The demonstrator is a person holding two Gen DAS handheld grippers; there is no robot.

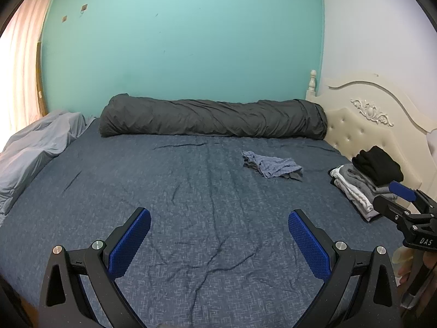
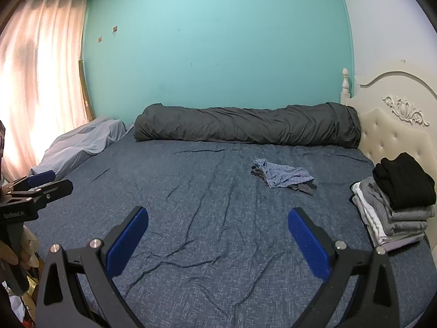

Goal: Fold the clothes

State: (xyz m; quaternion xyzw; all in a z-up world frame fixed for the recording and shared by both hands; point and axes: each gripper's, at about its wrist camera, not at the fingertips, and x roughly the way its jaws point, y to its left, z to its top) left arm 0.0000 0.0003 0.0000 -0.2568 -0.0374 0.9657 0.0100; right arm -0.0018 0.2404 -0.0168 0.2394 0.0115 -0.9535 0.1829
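Note:
A crumpled blue checked garment (image 1: 273, 166) lies on the dark blue bed sheet (image 1: 191, 205), right of the middle; it also shows in the right wrist view (image 2: 284, 176). A stack of folded grey, white and black clothes (image 1: 366, 183) sits at the bed's right edge by the headboard, also in the right wrist view (image 2: 396, 205). My left gripper (image 1: 218, 218) is open and empty, above the near part of the bed. My right gripper (image 2: 217, 218) is open and empty, also well short of the garment.
A rolled dark grey duvet (image 1: 213, 117) lies along the teal wall. A light grey blanket (image 1: 35, 147) is heaped at the left. A cream headboard (image 1: 382, 114) bounds the right side. Curtains (image 2: 35, 76) hang at the left.

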